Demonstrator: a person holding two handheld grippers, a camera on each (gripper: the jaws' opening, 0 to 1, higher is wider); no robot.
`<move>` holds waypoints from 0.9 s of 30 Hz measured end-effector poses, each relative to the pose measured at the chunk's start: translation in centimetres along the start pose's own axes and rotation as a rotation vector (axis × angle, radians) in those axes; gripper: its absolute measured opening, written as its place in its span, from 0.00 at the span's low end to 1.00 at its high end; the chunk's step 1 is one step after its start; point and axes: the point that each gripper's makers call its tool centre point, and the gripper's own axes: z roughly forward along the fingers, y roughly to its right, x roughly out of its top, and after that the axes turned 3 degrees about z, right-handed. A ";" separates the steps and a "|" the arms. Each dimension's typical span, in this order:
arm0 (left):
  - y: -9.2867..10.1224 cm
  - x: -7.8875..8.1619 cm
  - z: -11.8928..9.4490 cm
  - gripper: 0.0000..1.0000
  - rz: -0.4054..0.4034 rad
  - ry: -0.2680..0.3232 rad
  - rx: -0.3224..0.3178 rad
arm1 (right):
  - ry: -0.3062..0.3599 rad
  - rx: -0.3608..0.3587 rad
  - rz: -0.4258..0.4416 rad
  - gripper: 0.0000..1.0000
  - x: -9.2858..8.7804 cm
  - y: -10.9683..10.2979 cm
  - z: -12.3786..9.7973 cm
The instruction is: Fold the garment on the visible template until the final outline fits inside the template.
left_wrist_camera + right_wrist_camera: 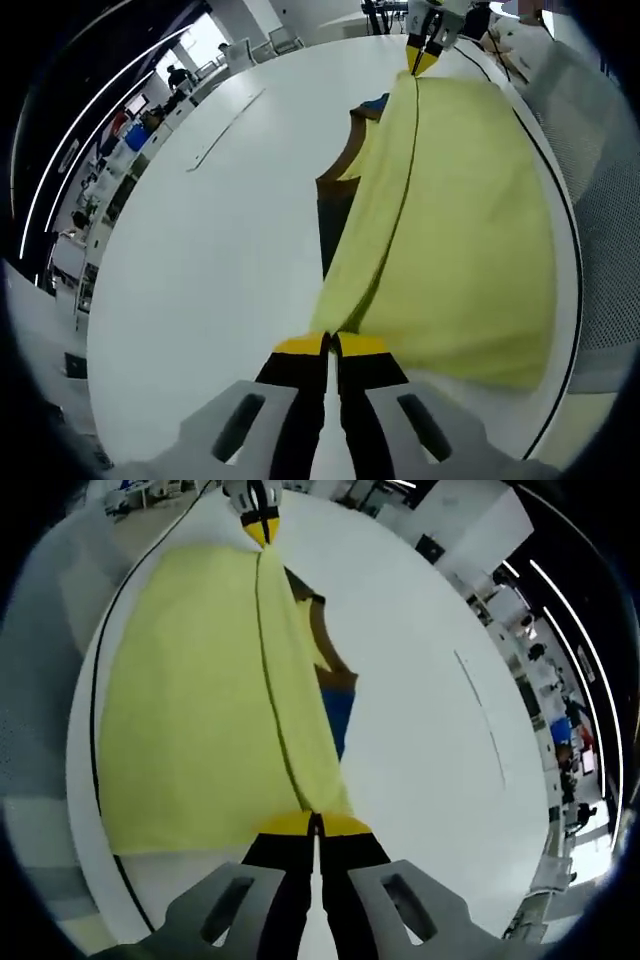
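- Left gripper (331, 345): yellow-tipped jaws pinched tight on one end of the yellow garment (450, 230), along its folded ridge.
- Right gripper (314, 824): jaws clamped on the opposite end of that ridge.
- Garment stretched taut between both grippers, draping down onto the white table (210, 250).
- Dark template (335, 225) partly covered, peeking out beside the fold.

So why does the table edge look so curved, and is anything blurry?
Left gripper view: fisheye bends the white table rim; yellow garment sharp, evenly lit. Right gripper view: same bending; bright window glare at lower right, distant room soft.
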 end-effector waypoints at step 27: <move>-2.4 -0.1 0.8 0.00 -0.443 0.111 -0.059 | 0.226 0.030 0.667 0.01 0.6 3.1 -0.2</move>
